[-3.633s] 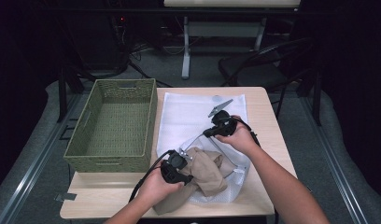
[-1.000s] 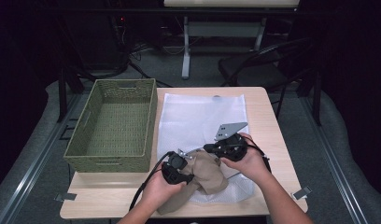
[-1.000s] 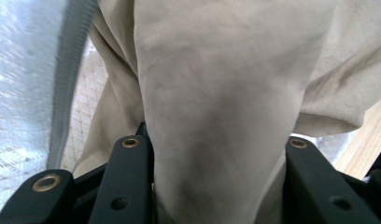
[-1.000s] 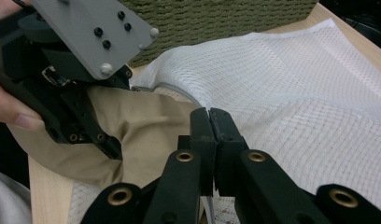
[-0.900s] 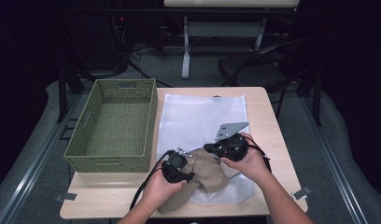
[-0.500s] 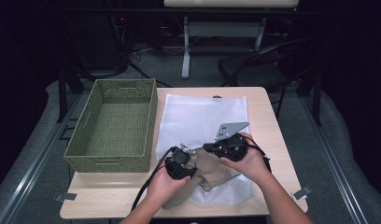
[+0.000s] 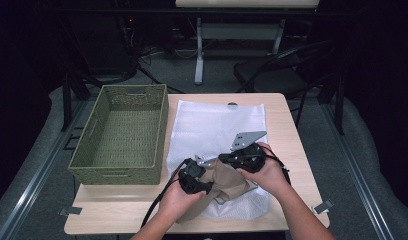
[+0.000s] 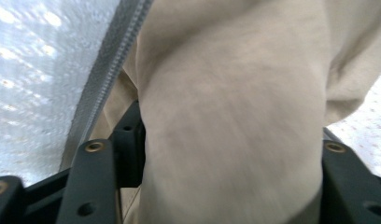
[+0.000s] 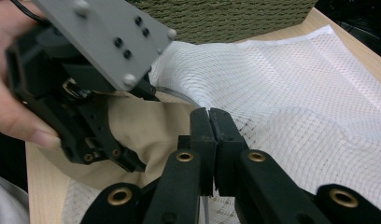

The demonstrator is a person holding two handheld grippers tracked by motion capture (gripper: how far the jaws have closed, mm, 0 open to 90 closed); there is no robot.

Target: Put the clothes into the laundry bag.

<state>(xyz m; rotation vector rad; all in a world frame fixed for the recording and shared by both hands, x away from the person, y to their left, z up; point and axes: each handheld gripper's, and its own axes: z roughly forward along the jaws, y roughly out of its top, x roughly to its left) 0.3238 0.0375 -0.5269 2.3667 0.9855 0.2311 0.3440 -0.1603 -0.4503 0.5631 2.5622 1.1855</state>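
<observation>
A white mesh bag [image 7: 217, 122] lies flat on the table, its zippered edge [image 8: 109, 70] toward the person. A tan garment [image 7: 227, 182] lies bunched at that near edge, partly under the mesh. My left gripper [image 7: 206, 187] is shut on a thick fold of the tan garment [image 8: 226, 116], which bulges between its jaws [image 8: 221, 186]. My right gripper [image 7: 223, 159] sits just right of it with its jaws pressed together [image 9: 209, 126] at the bag's edge beside the mesh [image 9: 296, 93]; the other gripper [image 9: 86, 79] is close on its left. What the right jaws pinch is hidden.
A green woven basket [image 7: 117, 169] stands empty at the table's left, next to the bag. Bare wood [image 7: 282, 125] runs along the table's right edge. A dark chair [image 7: 277, 72] and a table frame stand beyond the far edge.
The right gripper came down from the middle of the bag to its near edge. In the last half second the left gripper pushed the tan garment slightly forward toward the bag.
</observation>
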